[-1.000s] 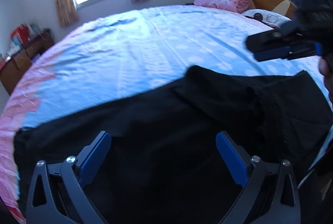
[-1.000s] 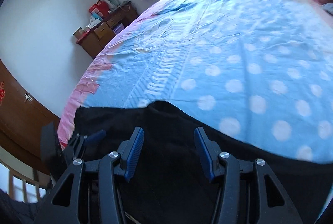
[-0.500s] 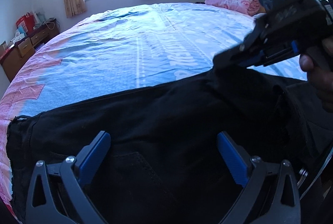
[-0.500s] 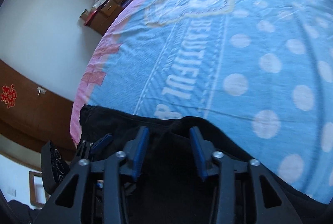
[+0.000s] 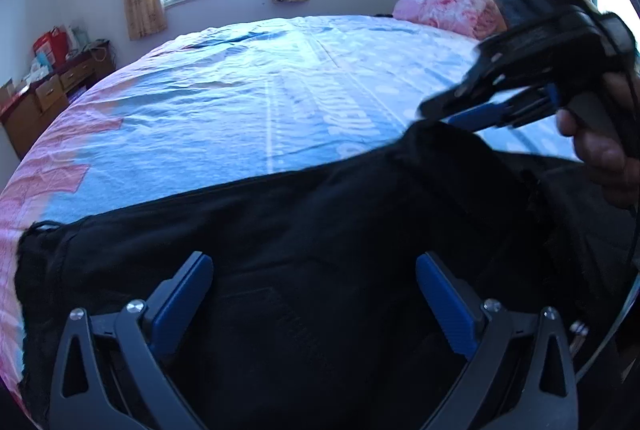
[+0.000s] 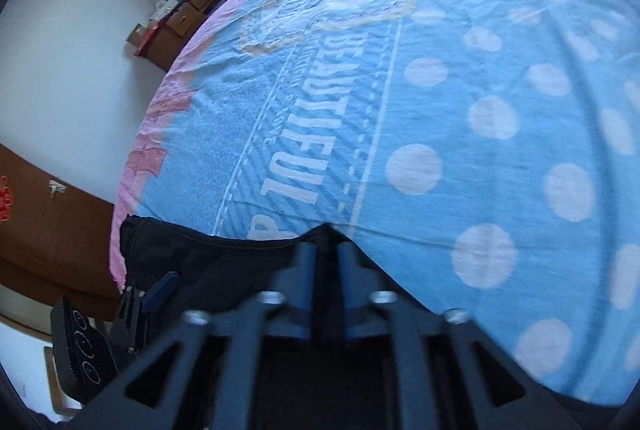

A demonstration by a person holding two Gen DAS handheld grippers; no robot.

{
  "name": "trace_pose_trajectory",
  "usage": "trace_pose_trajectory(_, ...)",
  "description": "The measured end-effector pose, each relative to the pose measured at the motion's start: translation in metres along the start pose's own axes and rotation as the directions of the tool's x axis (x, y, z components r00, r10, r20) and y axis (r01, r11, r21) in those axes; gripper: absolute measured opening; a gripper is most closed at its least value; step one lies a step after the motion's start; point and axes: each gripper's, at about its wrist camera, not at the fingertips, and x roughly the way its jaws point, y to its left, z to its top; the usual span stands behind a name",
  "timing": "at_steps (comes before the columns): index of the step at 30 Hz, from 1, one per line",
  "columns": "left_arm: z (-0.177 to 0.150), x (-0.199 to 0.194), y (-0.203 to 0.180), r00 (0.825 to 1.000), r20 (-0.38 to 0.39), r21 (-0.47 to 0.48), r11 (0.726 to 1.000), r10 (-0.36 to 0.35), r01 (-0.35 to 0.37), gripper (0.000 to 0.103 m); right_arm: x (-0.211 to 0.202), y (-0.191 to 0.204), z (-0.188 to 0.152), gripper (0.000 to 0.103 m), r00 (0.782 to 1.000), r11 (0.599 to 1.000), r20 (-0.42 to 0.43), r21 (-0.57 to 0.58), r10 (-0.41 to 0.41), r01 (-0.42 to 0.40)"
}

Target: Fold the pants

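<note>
My left gripper hovers spread wide over the black pants, which lie along the near edge of the bed; open sheet stretches beyond. My right gripper, half open a moment ago, now pinches what looks like a raised fold of fabric.

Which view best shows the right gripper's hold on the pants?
Right wrist view: the right gripper is shut on the black pants edge. Left wrist view shows that gripper side-on, contact blurred.
</note>
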Motion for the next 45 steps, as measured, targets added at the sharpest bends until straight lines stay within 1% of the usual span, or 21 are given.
trace_pose_trajectory(2, 0.002, -0.012, 0.006, 1.0, 0.016, -0.012, 1.0, -0.004, 0.004, 0.103, -0.031, 0.006, -0.003, 0.053, 0.996, 0.999, 0.092, -0.031, -0.013, 0.016)
trace_pose_trajectory(5, 0.004, -0.031, 0.02, 0.999, 0.04, -0.006, 1.0, 0.028, -0.028, 0.103, -0.065, 0.01, -0.013, 0.053, 0.988, 0.999, 0.153, -0.037, -0.022, 0.028)
trace_pose_trajectory(8, -0.001, -0.045, 0.045, 0.994, 0.05, -0.021, 0.995, 0.101, -0.1, 0.103, -0.094, 0.013, -0.043, 0.053, 0.982, 0.998, 0.184, -0.044, -0.033, 0.042)
trace_pose_trajectory(10, -0.009, -0.048, 0.064, 0.989, 0.031, -0.036, 0.989, 0.145, -0.144, 0.103, -0.107, 0.018, -0.077, 0.053, 0.979, 0.995, 0.199, -0.079, -0.04, 0.057)
trace_pose_trajectory(13, -0.025, -0.037, 0.082, 0.978, -0.034, -0.04, 0.978, 0.204, -0.205, 0.103, -0.101, 0.021, -0.119, 0.053, 0.985, 0.993, 0.166, -0.099, -0.041, 0.058)
trace_pose_trajectory(15, -0.035, -0.03, 0.09, 0.98, -0.05, -0.056, 0.979, 0.194, -0.197, 0.103, -0.088, 0.02, -0.138, 0.053, 0.99, 0.993, 0.13, -0.102, -0.048, 0.062)
trace_pose_trajectory(17, -0.04, -0.027, 0.09, 0.98, -0.03, -0.049, 0.979, 0.199, -0.2, 0.103, -0.066, 0.017, -0.155, 0.053, 0.996, 0.993, 0.075, -0.101, -0.054, 0.062)
trace_pose_trajectory(19, -0.038, -0.028, 0.087, 0.978, -0.03, -0.032, 0.977, 0.208, -0.209, 0.103, -0.045, 0.008, -0.164, 0.053, 0.996, 0.993, 0.052, -0.079, -0.078, 0.082)
trace_pose_trajectory(21, -0.036, -0.036, 0.089, 0.98, -0.021, -0.03, 0.98, 0.197, -0.198, 0.103, -0.042, 0.005, -0.165, 0.054, 0.995, 0.994, 0.075, -0.085, -0.068, 0.074)
trace_pose_trajectory(24, -0.03, -0.059, 0.109, 0.978, 0.039, -0.083, 0.976, 0.204, -0.201, 0.103, -0.056, 0.002, -0.164, 0.053, 0.994, 0.999, 0.107, -0.048, -0.017, 0.022)
trace_pose_trajectory(27, -0.031, -0.062, 0.143, 0.982, 0.003, -0.154, 0.97, 0.19, -0.187, 0.103, -0.068, -0.004, -0.165, 0.053, 0.986, 0.999, 0.164, -0.033, 0.001, 0.004)
trace_pose_trajectory(30, -0.038, -0.056, 0.17, 0.992, -0.036, -0.22, 0.967, 0.122, -0.127, 0.103, -0.066, -0.008, -0.167, 0.054, 0.986, 1.0, 0.168, -0.027, 0.001, 0.004)
trace_pose_trajectory(32, -0.044, -0.047, 0.181, 0.994, -0.062, -0.256, 0.961, 0.088, -0.101, 0.103, -0.06, -0.006, -0.169, 0.054, 0.988, 0.999, 0.151, -0.03, -0.007, 0.012)
trace_pose_trajectory(33, -0.046, -0.043, 0.185, 0.995, -0.075, -0.274, 0.959, 0.06, -0.079, 0.102, -0.061, -0.007, -0.174, 0.054, 0.989, 0.999, 0.15, -0.033, -0.009, 0.014)
trace_pose_trajectory(34, -0.049, -0.037, 0.189, 0.996, -0.083, -0.303, 0.952, 0.009, -0.034, 0.1, -0.059, -0.007, -0.175, 0.054, 0.988, 0.999, 0.154, -0.034, -0.014, 0.019)
trace_pose_trajectory(36, -0.053, -0.032, 0.194, 0.995, -0.088, -0.351, 0.936, -0.04, 0.007, 0.098, -0.059, -0.005, -0.177, 0.054, 0.987, 0.999, 0.159, -0.037, -0.017, 0.023)
trace_pose_trajectory(38, -0.054, -0.033, 0.195, 0.996, -0.069, -0.365, 0.931, -0.058, 0.029, 0.098, -0.059, -0.004, -0.178, 0.054, 0.987, 0.999, 0.161, -0.035, -0.017, 0.023)
trace_pose_trajectory(41, -0.054, -0.032, 0.194, 0.995, -0.072, -0.362, 0.932, -0.07, 0.039, 0.097, -0.059, -0.004, -0.179, 0.054, 0.986, 0.999, 0.167, -0.034, -0.017, 0.023)
trace_pose_trajectory(43, -0.053, -0.033, 0.189, 0.995, -0.071, -0.34, 0.939, -0.075, 0.047, 0.082, -0.06, -0.004, -0.181, 0.054, 0.985, 0.999, 0.169, -0.036, -0.018, 0.025)
trace_pose_trajectory(44, -0.051, -0.033, 0.187, 0.994, -0.07, -0.329, 0.942, -0.087, 0.06, 0.078, -0.059, -0.004, -0.181, 0.054, 0.985, 0.999, 0.171, -0.038, -0.02, 0.027)
trace_pose_trajectory(45, -0.05, -0.033, 0.186, 0.993, -0.068, -0.325, 0.943, -0.099, 0.072, 0.069, -0.061, -0.004, -0.182, 0.054, 0.985, 0.999, 0.172, -0.039, -0.021, 0.029)
